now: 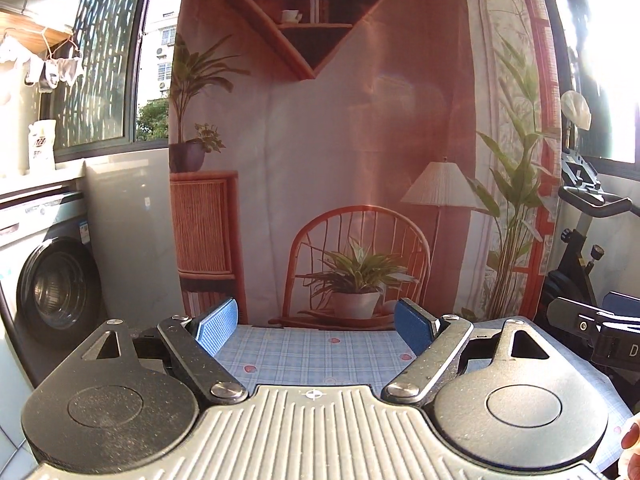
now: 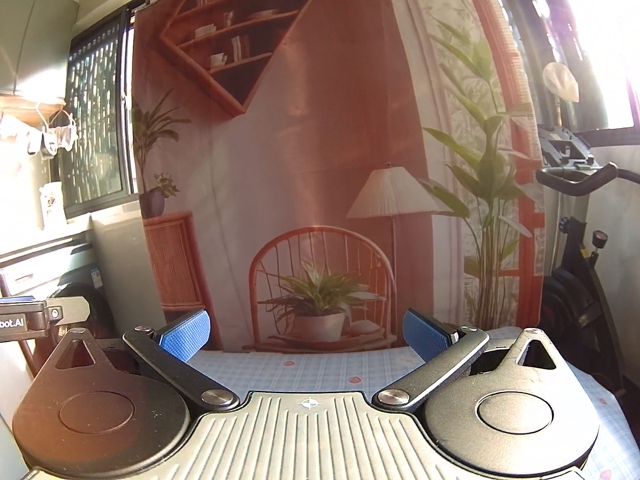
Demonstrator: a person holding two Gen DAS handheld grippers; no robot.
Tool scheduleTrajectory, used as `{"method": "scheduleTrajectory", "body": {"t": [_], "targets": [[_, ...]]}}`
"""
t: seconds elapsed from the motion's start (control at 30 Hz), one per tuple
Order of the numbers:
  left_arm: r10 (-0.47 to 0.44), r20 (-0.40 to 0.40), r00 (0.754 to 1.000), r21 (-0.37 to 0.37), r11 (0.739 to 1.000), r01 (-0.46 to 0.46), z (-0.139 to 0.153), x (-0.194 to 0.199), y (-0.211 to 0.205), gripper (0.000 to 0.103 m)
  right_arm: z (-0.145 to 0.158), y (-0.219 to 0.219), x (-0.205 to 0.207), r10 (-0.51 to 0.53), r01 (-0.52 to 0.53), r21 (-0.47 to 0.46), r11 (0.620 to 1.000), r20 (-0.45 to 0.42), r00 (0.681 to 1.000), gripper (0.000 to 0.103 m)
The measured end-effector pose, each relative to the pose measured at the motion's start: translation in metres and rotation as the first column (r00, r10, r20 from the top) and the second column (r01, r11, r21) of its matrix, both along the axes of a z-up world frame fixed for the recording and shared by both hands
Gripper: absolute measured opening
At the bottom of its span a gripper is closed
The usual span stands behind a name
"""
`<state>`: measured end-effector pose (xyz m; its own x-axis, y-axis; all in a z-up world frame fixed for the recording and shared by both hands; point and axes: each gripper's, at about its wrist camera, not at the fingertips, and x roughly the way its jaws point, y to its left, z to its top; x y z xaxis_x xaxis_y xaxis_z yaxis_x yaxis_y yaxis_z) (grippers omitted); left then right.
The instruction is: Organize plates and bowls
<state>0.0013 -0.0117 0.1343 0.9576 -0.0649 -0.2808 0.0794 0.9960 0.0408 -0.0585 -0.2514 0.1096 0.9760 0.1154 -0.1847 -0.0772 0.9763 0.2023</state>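
Note:
No plates or bowls show in either view. My left gripper [image 1: 316, 326] is open and empty, its blue pads spread wide above the blue checked tablecloth [image 1: 312, 352]. My right gripper [image 2: 306, 334] is also open and empty, held above the same tablecloth [image 2: 312, 368] near its far edge. The right gripper's black body [image 1: 592, 328] shows at the right edge of the left wrist view. The left gripper's body [image 2: 40, 316] shows at the left edge of the right wrist view. Both point level at the printed backdrop.
A printed fabric backdrop [image 1: 320, 140] of a room hangs just behind the table. A washing machine [image 1: 52, 280] stands at the left. An exercise bike [image 2: 576, 240] stands at the right. Windows let in bright sun at both sides.

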Motion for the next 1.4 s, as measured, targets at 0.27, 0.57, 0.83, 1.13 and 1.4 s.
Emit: {"method": "scheduleTrajectory", "body": {"t": [0.27, 0.57, 0.83, 1.13, 1.4], "targets": [[0.008, 0.006, 1.000, 0.001, 1.000, -0.008, 0.001, -0.003, -0.003, 0.087, 0.001, -0.001, -0.001, -0.011, 0.011, 0.011, 1.000, -0.007, 1.000, 0.103], [0.011, 0.002, 1.000, 0.008, 1.000, -0.011, -0.001, -0.006, -0.003, 0.087, -0.003, -0.008, 0.001, -0.025, 0.026, 0.026, 0.999, -0.021, 0.999, 0.103], [0.022, 0.001, 1.000, -0.001, 1.000, -0.022, 0.001, -0.007, 0.000, 0.087, -0.004, -0.010, -0.001, -0.026, 0.026, 0.029, 0.999, -0.021, 0.999, 0.103], [0.022, -0.007, 1.000, -0.013, 1.000, -0.022, 0.001, -0.006, 0.001, 0.087, -0.006, -0.010, -0.001, -0.026, 0.027, 0.028, 0.999, -0.023, 0.999, 0.103], [0.023, -0.009, 1.000, -0.019, 1.000, -0.023, 0.000, -0.005, 0.003, 0.087, -0.010, -0.010, -0.003, -0.033, 0.033, 0.011, 0.999, -0.024, 0.999, 0.103]]}}
